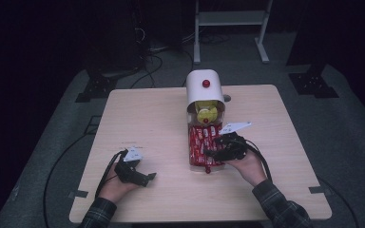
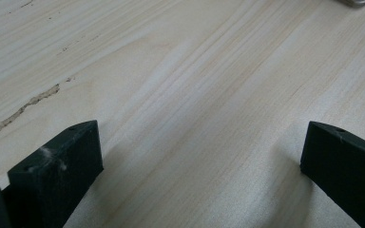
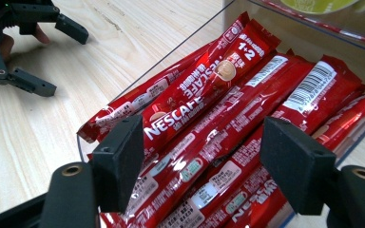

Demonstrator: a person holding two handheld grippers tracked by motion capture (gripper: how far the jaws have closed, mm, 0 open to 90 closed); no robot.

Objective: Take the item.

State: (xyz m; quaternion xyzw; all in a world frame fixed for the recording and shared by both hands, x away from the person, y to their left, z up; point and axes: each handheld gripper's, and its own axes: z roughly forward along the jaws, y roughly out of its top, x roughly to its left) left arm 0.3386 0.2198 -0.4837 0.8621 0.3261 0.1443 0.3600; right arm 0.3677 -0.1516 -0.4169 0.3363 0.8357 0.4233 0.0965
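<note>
The pale wooden desk (image 1: pixel 161 118) takes up the middle of the high view, grain running clean across it, and at its far middle stands a white dome-lidded dispenser (image 1: pixel 204 88) with a red knob on its lid and something yellow showing through its clear front. Straight out from that toward the person lies a clear tray (image 3: pixel 180 52), packed with red Nescafé coffee stick sachets (image 3: pixel 204 133) laid side by side lengthwise, one sachet riding on top of the pile at a slant with its "1+2" end pointing away. Over the near right part of that tray, the right hand (image 1: pixel 247 166) brings in the right tool (image 3: pixel 202 156), and it's spread wide, one black jaw either side of the sachets, poised above them with nothing pinched; whether the pads touch the wrappers can't be told. Over on the near left of the desk, well apart from the tray, the left hand (image 1: pixel 116 187) holds the left tool (image 2: pixel 202 152) low over bare wood, its jaws also spread wide with only desk grain between them; the right gripper view catches the same tool off in the corner, jaws parted. Smallest detail: a dark plaid sleeve (image 1: pixel 280 206) shows at the bottom edge of the high view on each forearm.
</note>
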